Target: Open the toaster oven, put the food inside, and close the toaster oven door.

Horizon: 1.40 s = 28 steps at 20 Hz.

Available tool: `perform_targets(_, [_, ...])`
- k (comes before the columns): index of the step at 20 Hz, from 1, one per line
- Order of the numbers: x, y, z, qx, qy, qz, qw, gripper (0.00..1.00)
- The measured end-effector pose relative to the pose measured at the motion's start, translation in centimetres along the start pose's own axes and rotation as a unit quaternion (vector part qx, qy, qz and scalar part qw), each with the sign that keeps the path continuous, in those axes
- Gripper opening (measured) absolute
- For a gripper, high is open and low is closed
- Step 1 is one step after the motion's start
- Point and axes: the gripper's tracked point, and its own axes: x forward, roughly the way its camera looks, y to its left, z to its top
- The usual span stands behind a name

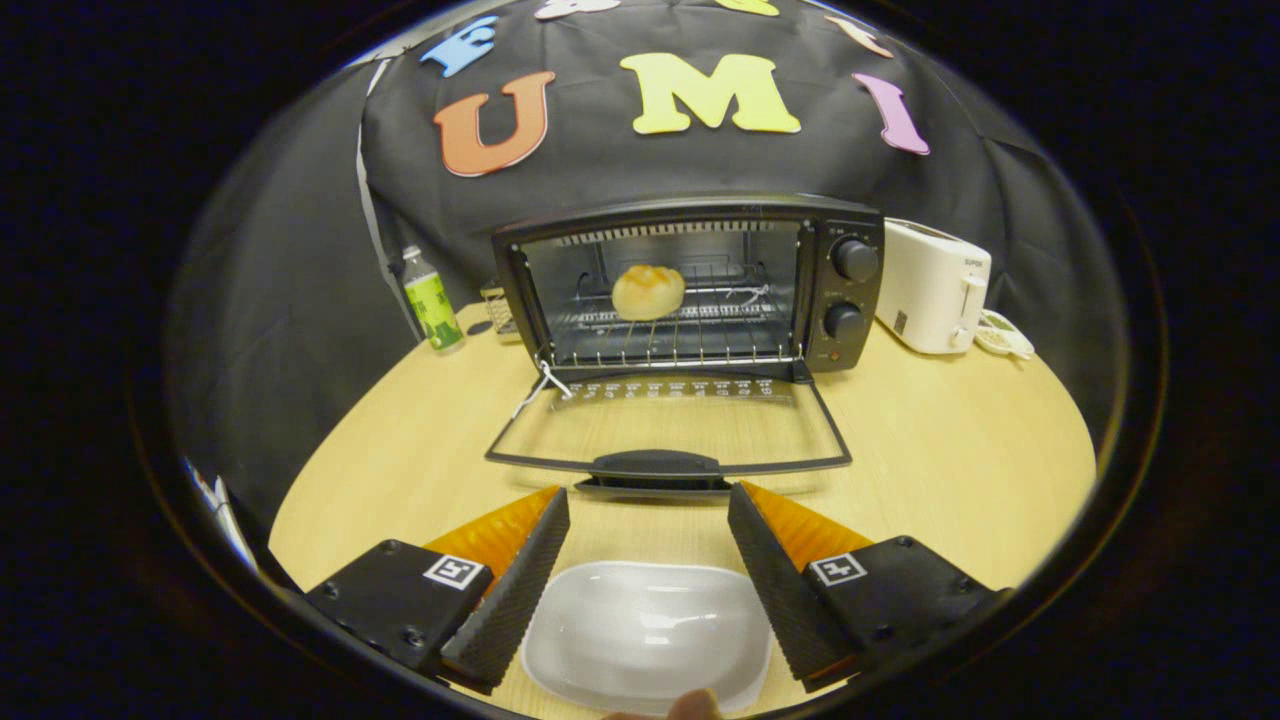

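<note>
Step in hand: the closing of the door is judged to be what remains, since the food is already inside and the door lies open.
Toaster oven (690,285): seen standing on the tabletop (950,450), well beyond the gripper, with its cavity exposed.
Bread roll (648,291): seen resting on the wire rack (680,335) inside the toaster oven, towards the back and slightly off centre, away from the knobs (850,290).
Door (668,430): folded down flat in front of the toaster oven, its handle (655,465) at the edge nearest the gripper.
Gripper (648,505): spread wide and holding nothing; its fingertips (552,510) are placed just short of the door handle, one to each side of it.
White dish (645,630): seen empty on the tabletop, between the fingers and nearer than the toaster oven door.
Next move: the handle would need to be caught or pushed from beneath and the door swung up to the toaster oven front; a lifting arc about the hinge is called for, not a straight push.
Other things: a white pop-up toaster (935,285) stands just beside the knob side of the toaster oven, and a green-labelled bottle (430,300) near its other side.
</note>
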Motion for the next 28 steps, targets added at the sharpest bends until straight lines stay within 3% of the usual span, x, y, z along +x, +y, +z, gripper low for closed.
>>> perform_targets(10, [3.8, -0.2, -2.7, -0.002, 0.058, -0.009, 0.998, 1.00])
perform_targets(15, [4.0, -0.2, -2.8, -0.019, 0.070, -0.025, 0.997, 1.00])
perform_targets(19, [3.8, 0.0, -2.2, 0.006, 0.074, -0.020, 0.997, 1.00])
perform_targets(28, [1.5, 0.6, 1.3, 0.002, 0.022, -0.020, 1.000, 1.00])
